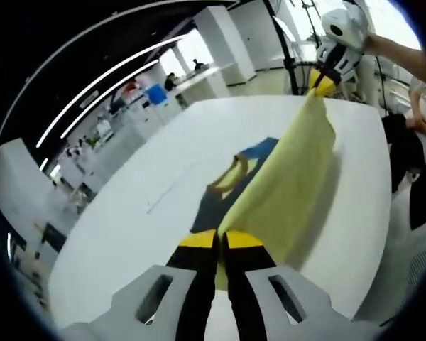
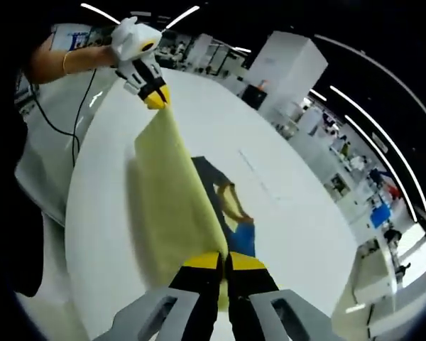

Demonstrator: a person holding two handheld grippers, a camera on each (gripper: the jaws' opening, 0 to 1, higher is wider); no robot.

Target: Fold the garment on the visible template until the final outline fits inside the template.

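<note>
1. Left gripper view: left gripper point(image 1: 221, 240) at the bottom, yellow-tipped jaws pressed together on one corner of the yellow garment point(image 1: 292, 186).
2. Garment lifted off the white table point(image 1: 135, 213), stretched as a taut sheet from this corner to the far one, hanging over the table's middle toward the right edge.
3. Right gripper point(image 1: 324, 79) at the upper right, near the table's far edge, pinching the garment's other corner; a person's arm behind it.
4. Dark template point(image 1: 214, 204) flat on the table's middle, partly hidden by the cloth, with blue and yellow patches at its far end.
5. Right gripper view: right gripper point(image 2: 224, 261) at the bottom, jaws clamped on a corner of the yellow garment point(image 2: 172, 193).
6. Cloth raised above the white table point(image 2: 291, 213), running up to the left gripper point(image 2: 156, 97) at the upper left, near the table's far edge, closed on the other corner.
7. Dark template point(image 2: 214, 179) on the table's middle, just right of the hanging cloth, blue patch at the near end.
8. Shadow of the cloth on the table toward the left edge.
</note>
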